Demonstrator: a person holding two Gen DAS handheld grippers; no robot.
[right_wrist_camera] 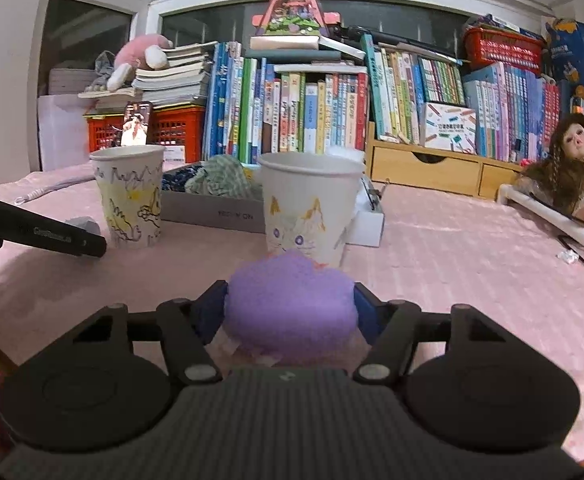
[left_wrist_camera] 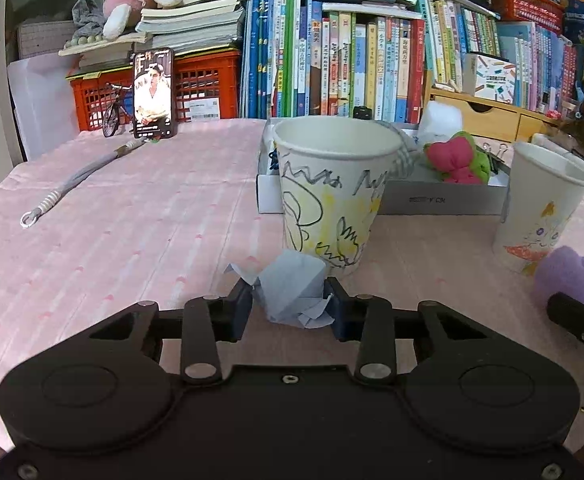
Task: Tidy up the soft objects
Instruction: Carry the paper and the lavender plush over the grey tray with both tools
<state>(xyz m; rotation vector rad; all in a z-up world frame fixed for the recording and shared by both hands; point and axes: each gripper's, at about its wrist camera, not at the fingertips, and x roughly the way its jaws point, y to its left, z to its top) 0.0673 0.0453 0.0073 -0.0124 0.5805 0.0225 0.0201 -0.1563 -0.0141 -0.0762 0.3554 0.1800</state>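
Blue tissue wad [left_wrist_camera: 292, 292] pinched in left tool [left_wrist_camera: 290, 306], purple sponge [right_wrist_camera: 290, 304] in right tool [right_wrist_camera: 292, 308]

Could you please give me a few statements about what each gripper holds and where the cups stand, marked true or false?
1. The left gripper is shut on a crumpled blue-grey tissue. True.
2. The right gripper is open and holds nothing. False: it is shut on a purple sponge.
3. The yellow-drawing cup lies on its side. False: it stands upright.
4. The cat-face cup stands upright beyond the purple sponge. True.
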